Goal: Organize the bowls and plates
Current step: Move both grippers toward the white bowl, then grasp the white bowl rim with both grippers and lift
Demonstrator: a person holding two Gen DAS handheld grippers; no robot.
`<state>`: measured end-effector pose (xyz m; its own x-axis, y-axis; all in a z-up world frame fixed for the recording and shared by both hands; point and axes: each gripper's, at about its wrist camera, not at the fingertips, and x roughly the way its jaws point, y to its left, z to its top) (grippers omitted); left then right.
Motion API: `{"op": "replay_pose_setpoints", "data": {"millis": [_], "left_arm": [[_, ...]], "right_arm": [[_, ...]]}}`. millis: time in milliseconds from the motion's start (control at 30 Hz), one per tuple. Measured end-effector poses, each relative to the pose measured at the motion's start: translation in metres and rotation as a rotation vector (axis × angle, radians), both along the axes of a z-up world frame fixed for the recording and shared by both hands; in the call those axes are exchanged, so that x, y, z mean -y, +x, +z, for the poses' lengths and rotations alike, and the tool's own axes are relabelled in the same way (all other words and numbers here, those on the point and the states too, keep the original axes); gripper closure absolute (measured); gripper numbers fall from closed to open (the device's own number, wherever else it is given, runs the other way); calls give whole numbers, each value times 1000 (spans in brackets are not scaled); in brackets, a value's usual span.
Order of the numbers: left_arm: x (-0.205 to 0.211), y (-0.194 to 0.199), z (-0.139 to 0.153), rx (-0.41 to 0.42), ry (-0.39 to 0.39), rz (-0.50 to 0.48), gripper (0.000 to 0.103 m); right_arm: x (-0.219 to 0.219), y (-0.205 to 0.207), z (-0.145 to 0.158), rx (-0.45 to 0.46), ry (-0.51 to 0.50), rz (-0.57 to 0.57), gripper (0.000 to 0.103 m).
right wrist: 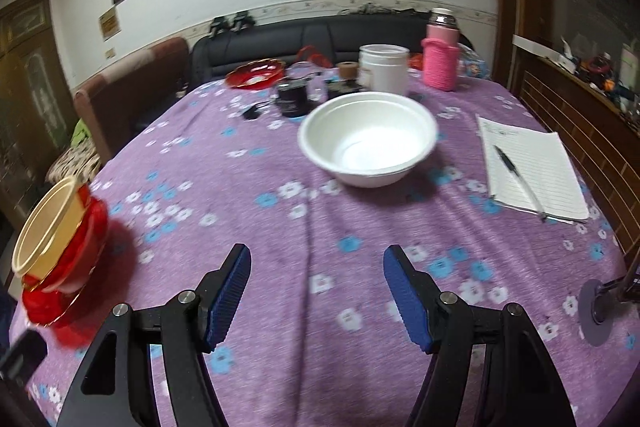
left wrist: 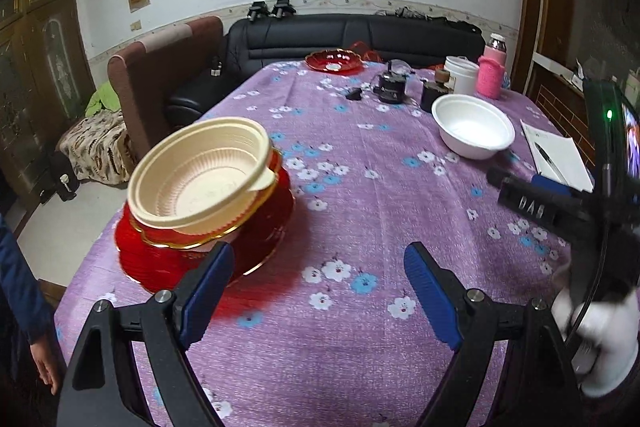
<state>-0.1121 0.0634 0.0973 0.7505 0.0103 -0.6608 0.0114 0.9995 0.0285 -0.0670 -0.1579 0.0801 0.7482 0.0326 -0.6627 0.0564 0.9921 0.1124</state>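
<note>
Counting across the bench (right wrist: 320,227), draped in a purple flowered cloth, the dishes come to two bowls and at least two red plates. One cream bowl (left wrist: 200,173) sits tilted on top of a red stack (left wrist: 208,247) at the near left edge; the stack seems to be a gold-rimmed red dish on a wider red plate, though the exact number of layers cannot be told. One white bowl (right wrist: 368,143) stands alone, upright, toward the far right middle. One more red plate (left wrist: 334,61) lies at the far end near the black sofa. Beside it are one white tub (right wrist: 383,69), one pink-sleeved flask (right wrist: 440,61) and a few small dark items. One lined notepad (right wrist: 528,171) with one pen (right wrist: 516,173) on it lies at the right edge.

The left hand-held gripper (left wrist: 320,291) is spread wide and holds nothing; its left finger shows in front of the red stack, contact uncertain. The right hand-held gripper (right wrist: 316,291) is likewise wide apart and empty, above bare cloth, well short of the white bowl.
</note>
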Motion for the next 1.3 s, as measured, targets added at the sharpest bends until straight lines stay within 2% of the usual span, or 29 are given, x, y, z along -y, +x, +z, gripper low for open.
{"op": "replay_pose_setpoints", "data": {"millis": [200, 433, 500, 567, 667, 767, 867, 1000, 1067, 1100, 1133, 1233, 1300], "left_arm": [[14, 9, -5, -24, 19, -20, 17], [27, 20, -9, -51, 43, -30, 17], [31, 24, -12, -64, 49, -35, 17], [38, 30, -16, -78, 59, -46, 17], [53, 42, -22, -96, 58, -76, 17], [68, 55, -26, -126, 31, -108, 17], [80, 64, -33, -160, -6, -128, 17], [91, 69, -43, -191, -5, -137, 17], [93, 68, -45, -199, -4, -141, 17], [94, 67, -44, -199, -2, -142, 17], [94, 66, -44, -196, 3, -142, 17], [92, 65, -39, -184, 10, -130, 17], [88, 67, -34, -181, 2, -120, 17]], "right_arm": [[28, 18, 7, 17, 24, -61, 30], [68, 63, 28, 90, 56, -147, 27], [85, 71, 18, 83, 86, -202, 27], [102, 78, 0, 26, 105, -237, 27], [118, 86, -16, -13, 71, -271, 27], [141, 92, -24, -24, 165, -292, 27], [149, 97, -28, -5, 202, -285, 27], [146, 109, -40, 4, 306, -214, 35], [137, 116, -50, -23, 338, -155, 45], [134, 119, -53, -32, 354, -132, 60], [131, 121, -57, -46, 372, -107, 80], [131, 119, -56, -61, 448, -78, 90], [131, 117, -52, -72, 494, -59, 92]]}}
